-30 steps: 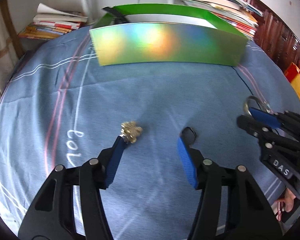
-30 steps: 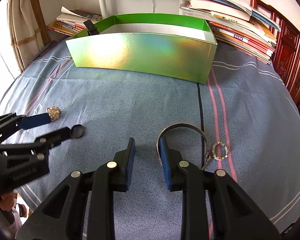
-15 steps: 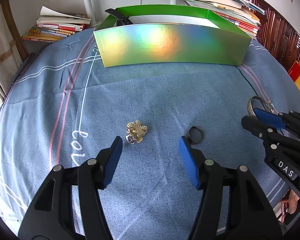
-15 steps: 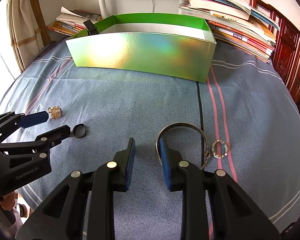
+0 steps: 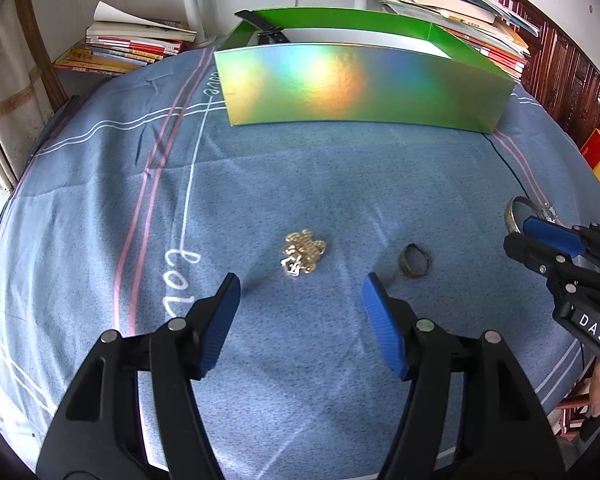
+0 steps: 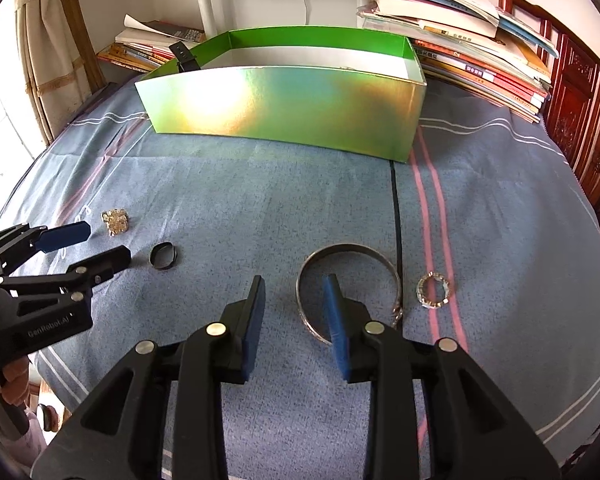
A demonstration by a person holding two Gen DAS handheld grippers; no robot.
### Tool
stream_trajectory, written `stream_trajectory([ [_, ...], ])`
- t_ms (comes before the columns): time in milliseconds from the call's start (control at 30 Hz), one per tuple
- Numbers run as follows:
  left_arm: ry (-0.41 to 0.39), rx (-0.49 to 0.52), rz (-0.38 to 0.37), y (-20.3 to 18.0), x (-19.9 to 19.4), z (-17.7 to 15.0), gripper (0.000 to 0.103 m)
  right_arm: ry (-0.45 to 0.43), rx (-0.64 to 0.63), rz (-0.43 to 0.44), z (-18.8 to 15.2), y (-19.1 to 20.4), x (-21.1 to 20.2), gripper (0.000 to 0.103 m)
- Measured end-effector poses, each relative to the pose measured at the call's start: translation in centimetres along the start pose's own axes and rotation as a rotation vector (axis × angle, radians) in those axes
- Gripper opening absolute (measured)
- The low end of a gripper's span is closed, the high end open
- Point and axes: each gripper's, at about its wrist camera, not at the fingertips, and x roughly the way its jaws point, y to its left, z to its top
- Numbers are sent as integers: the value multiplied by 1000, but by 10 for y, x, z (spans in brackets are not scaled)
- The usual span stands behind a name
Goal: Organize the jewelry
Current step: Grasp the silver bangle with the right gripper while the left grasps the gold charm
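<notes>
We have let the gold charm (image 5: 303, 252) go; left tool (image 5: 300, 300) is opening, empty; right tool (image 6: 294, 304) opening, its right finger inside the bangle (image 6: 348, 284), holding nothing; box (image 6: 284, 100) waits

A box (image 6: 284, 108) stood at the cloth's (image 6: 260, 208) far edge; nearer lay a pendant (image 6: 115, 222), ring (image 6: 163, 256), bangle (image 6: 348, 280) and bracelet (image 6: 435, 290), left to right.

bright daylight, glare on box (image 5: 340, 84), fisheye edges.

Left gripper (image 5: 298, 290) drawn back from the gold cluster (image 5: 303, 251), no longer touching it; jaws opening, nothing between them. Right gripper (image 6: 294, 292) jaws opening, one finger inside the silver bangle (image 6: 350, 250).
</notes>
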Motion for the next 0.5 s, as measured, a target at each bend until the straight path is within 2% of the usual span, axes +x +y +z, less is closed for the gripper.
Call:
stream_trajectory([
  [500,4,-11,-9,-1,11,16,64,5,1,-10,2,0,4,31],
])
